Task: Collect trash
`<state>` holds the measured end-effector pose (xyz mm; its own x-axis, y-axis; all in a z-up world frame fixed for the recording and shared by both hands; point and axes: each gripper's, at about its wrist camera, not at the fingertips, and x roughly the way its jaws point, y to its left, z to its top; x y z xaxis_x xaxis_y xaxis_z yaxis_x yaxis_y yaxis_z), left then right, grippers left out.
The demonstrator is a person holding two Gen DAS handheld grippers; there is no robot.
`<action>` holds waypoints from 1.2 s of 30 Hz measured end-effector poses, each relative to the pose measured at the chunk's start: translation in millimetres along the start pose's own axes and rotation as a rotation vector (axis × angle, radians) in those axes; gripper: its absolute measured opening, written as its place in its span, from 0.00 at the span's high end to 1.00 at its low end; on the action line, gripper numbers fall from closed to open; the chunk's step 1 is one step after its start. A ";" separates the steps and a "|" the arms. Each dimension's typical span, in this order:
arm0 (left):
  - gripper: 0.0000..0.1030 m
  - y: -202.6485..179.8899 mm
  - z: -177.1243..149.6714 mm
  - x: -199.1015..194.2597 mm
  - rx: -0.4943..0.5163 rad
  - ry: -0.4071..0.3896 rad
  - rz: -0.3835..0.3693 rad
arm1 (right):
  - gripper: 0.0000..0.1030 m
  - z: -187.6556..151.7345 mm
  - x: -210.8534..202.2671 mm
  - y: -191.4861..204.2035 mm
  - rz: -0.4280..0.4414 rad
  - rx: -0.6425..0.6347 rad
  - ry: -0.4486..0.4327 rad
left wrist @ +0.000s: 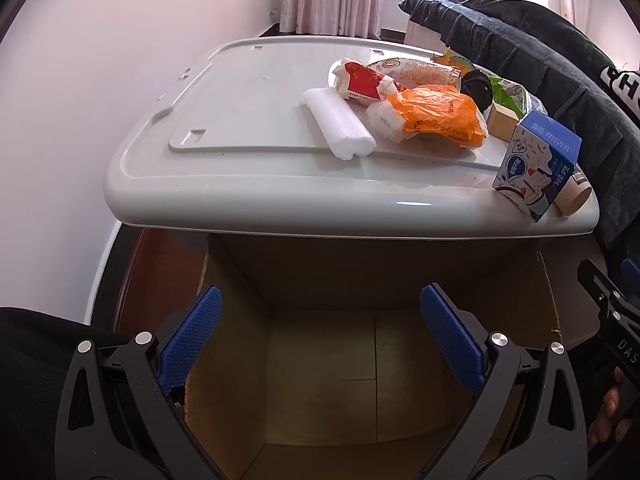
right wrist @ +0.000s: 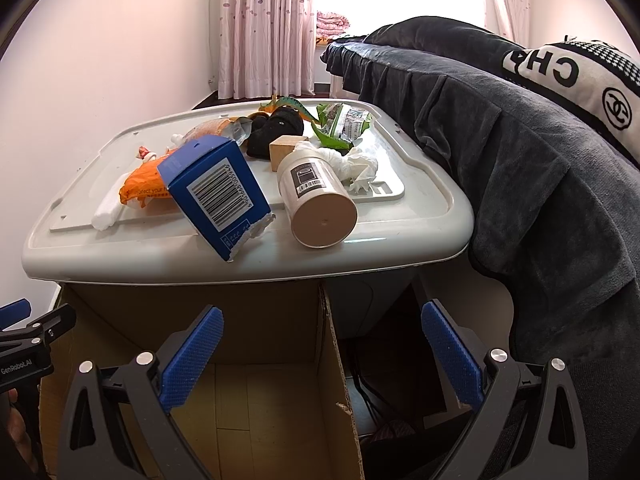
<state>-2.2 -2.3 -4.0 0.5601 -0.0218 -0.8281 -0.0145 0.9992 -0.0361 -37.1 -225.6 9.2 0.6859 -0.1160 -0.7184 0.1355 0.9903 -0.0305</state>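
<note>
Trash heaped on grey lid (left wrist: 248, 120): orange bag (left wrist: 436, 114), blue carton (right wrist: 216, 192), white bottle (right wrist: 316, 196). Left gripper (left wrist: 320, 336) and right gripper (right wrist: 322, 354) both spread wide, empty, above cardboard box (left wrist: 320, 380).

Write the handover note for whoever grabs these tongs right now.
Left tongs: open, empty, above the cardboard box.
Right tongs: open, empty, over the box's right wall.
All the trash in view lies on the grey bin lid: foam piece, orange bag, red wrapper, blue carton, white bottle, crumpled tissue, green wrappers.
Done: nothing visible inside the box.
Left: move everything from the lid into the box; the carton and bottle at the near edge look easiest first.
</note>
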 end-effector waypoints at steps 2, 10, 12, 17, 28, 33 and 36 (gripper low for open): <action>0.05 1.6 -0.1 0.8 -0.008 0.005 -0.009 | 0.05 0.2 0.8 0.1 0.000 0.000 0.002; 0.05 6.3 1.8 5.1 -0.032 0.020 -0.008 | 0.05 -0.6 1.5 -0.3 -0.002 -0.002 0.003; 0.05 3.3 1.5 4.6 -0.014 0.015 0.007 | 0.05 -0.7 1.6 -0.2 -0.001 -0.002 0.003; 0.05 -0.4 0.8 2.5 0.021 0.004 0.023 | 0.05 -0.3 3.2 0.7 -0.002 -0.001 0.005; 0.05 -3.8 -0.5 2.7 0.038 0.002 0.031 | 0.05 -1.0 3.3 0.8 -0.003 -0.001 0.007; 0.05 -4.1 -0.3 3.2 0.039 0.002 0.033 | 0.05 -0.9 3.4 1.1 -0.004 0.000 0.007; 0.05 -3.2 -0.3 3.2 0.037 0.004 0.031 | 0.05 -0.6 3.6 0.2 -0.003 0.005 0.006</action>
<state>-0.6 -5.6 -6.7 0.5566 0.0093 -0.8307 -0.0009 0.9999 0.0106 -35.1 -225.8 6.2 0.6808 -0.1186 -0.7228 0.1414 0.9895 -0.0293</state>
